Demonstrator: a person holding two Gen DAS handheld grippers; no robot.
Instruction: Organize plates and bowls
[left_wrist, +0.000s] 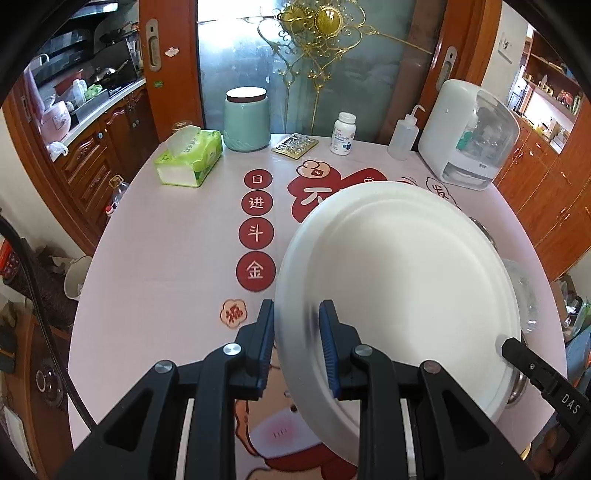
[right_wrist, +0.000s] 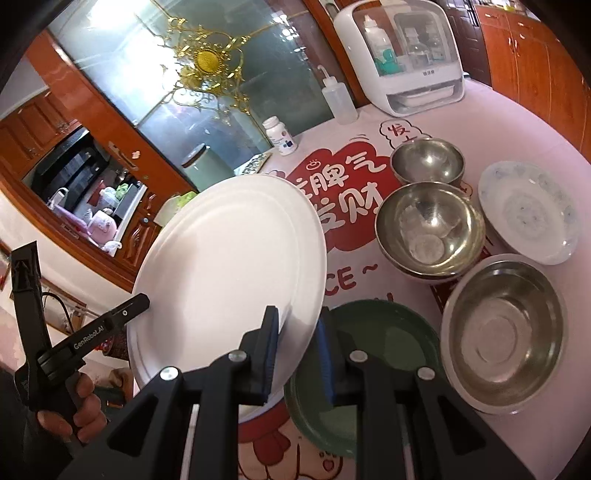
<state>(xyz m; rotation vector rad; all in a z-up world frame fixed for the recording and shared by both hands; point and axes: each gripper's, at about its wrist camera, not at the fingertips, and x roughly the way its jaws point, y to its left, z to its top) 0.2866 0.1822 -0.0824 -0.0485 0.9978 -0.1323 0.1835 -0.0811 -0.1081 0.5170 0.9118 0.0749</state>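
Tongs on both sides are clamped on one white plate (left_wrist: 399, 280): the left tongs (left_wrist: 296, 345) pinch its near-left rim between blue pads, and the right tongs (right_wrist: 297, 350) pinch the rim on the opposite side, so the plate hangs tilted between them, clear of the bench (left_wrist: 166, 258). In the left view the tip of the right tongs shows at the plate's far-right edge; in the right view the left tongs reach the plate's left rim, with a hand (right_wrist: 74, 410) wrapped round their grip. Just right of the right tongs, under their right finger, lies a green plate (right_wrist: 369, 387) flat on the bench. Further right sits a wide steel bowl (right_wrist: 506, 336), and ahead of it two steel bowls stand nested (right_wrist: 430, 229), with a smaller steel bowl (right_wrist: 426, 160) beyond them. A white patterned dish (right_wrist: 532, 212) lies right of the nested pair. The bench wears a pale pink cloth printed with red figures and characters. Ahead of the left tongs, along the far edge, stand a tissue pack (left_wrist: 190, 155), a pale green jar (left_wrist: 246, 120) with a dark lid, a blister pack (left_wrist: 294, 145), a white pill bottle (left_wrist: 343, 133), a squeeze bottle (left_wrist: 404, 134) and a white appliance (left_wrist: 469, 134) with a clear cover. Beyond them stands a frosted glass door (left_wrist: 295, 55) with gold scrollwork.
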